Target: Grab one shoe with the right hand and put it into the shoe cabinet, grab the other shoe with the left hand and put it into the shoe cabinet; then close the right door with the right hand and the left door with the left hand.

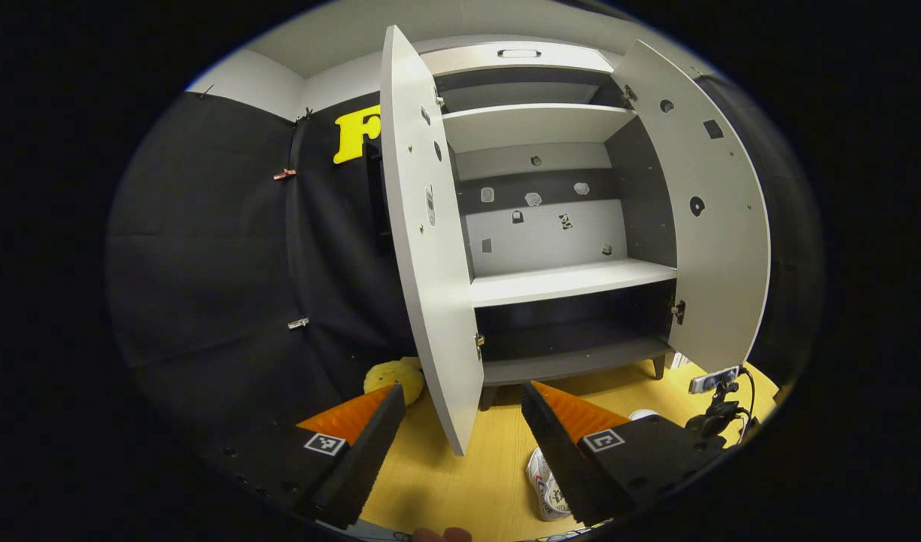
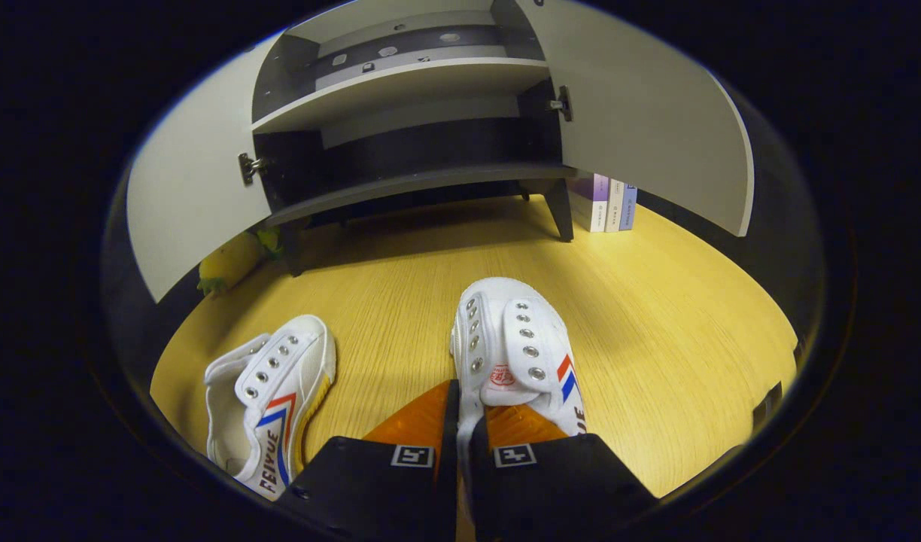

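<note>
Yellow wood floor (image 2: pixel 656 316), two white shoes (image 2: pixel 517 346) (image 2: pixel 272 391), footed cabinet (image 2: pixel 415 181), books (image 2: pixel 611 203)

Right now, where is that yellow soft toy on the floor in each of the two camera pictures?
Left gripper view: the yellow soft toy sits low, left of centre, just left of the open left door.
Right gripper view: it is at the left, under that door's lower corner.
Shared landmark: the open left door.

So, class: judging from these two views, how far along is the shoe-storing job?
Nothing is stored yet: the cabinet shelves are bare and both doors stand open. In hand: the right gripper is shut on the right-hand shoe. Left: shelve it, then the other shoe with the open left gripper, then close both doors.
</note>
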{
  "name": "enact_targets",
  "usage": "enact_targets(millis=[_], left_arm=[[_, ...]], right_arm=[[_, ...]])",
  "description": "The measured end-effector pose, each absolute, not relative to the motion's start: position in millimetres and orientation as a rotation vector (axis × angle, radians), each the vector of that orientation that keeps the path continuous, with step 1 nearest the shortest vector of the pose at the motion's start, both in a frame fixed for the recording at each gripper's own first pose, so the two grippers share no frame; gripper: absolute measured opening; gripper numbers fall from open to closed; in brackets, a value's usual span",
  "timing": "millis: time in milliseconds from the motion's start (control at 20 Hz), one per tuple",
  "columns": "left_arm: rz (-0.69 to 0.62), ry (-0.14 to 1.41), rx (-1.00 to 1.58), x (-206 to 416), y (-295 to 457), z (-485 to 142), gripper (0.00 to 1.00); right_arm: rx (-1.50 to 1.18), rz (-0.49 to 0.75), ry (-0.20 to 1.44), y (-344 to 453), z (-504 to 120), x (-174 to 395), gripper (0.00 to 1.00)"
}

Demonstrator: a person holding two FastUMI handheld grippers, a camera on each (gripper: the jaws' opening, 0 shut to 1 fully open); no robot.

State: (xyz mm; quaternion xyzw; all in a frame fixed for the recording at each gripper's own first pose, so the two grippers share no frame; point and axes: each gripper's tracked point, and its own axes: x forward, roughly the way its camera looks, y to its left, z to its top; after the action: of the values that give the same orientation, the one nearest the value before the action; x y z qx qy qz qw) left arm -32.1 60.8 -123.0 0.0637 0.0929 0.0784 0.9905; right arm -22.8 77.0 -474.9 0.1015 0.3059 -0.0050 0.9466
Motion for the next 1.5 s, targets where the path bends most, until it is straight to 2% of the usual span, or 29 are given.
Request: enact_targets(millis=[100, 150, 300, 600, 900, 1200, 1500], left_arm=[[0.152, 0.191, 0.129, -31.6, 59.0, -125.1, 0.98], [0.151, 0.192, 0.132, -31.4, 59.1, -126.1, 0.98], [0.148, 0.192, 0.135, -32.9, 59.7, -125.5, 0.98], [0.148, 0.188, 0.101, -32.1, 59.7, -119.5, 0.98], [0.124, 0.172, 0.046, -32.1, 51.5, -107.8, 0.98], [0.082, 0.144, -0.003, -22.7, 42.8, -95.2, 0.98], [0.056, 0.117, 0.007, -14.7, 39.3, -85.2, 0.98]], right_arm=[[0.210, -0.003, 0.628, 75.4, -481.3, -25.5, 0.14], [0.222, 0.016, 0.633, 74.9, -482.3, -24.5, 0.08], [0.240, 0.074, 0.651, 73.4, -470.6, -23.7, 0.05], [0.261, 0.142, 0.596, 66.6, -392.9, -33.5, 0.05], [0.242, 0.183, 0.519, 66.5, -272.1, -32.3, 0.05], [0.197, 0.190, 0.398, 78.1, -151.5, 3.7, 0.05], [0.147, 0.165, 0.319, 86.0, -85.6, 93.1, 0.05]])
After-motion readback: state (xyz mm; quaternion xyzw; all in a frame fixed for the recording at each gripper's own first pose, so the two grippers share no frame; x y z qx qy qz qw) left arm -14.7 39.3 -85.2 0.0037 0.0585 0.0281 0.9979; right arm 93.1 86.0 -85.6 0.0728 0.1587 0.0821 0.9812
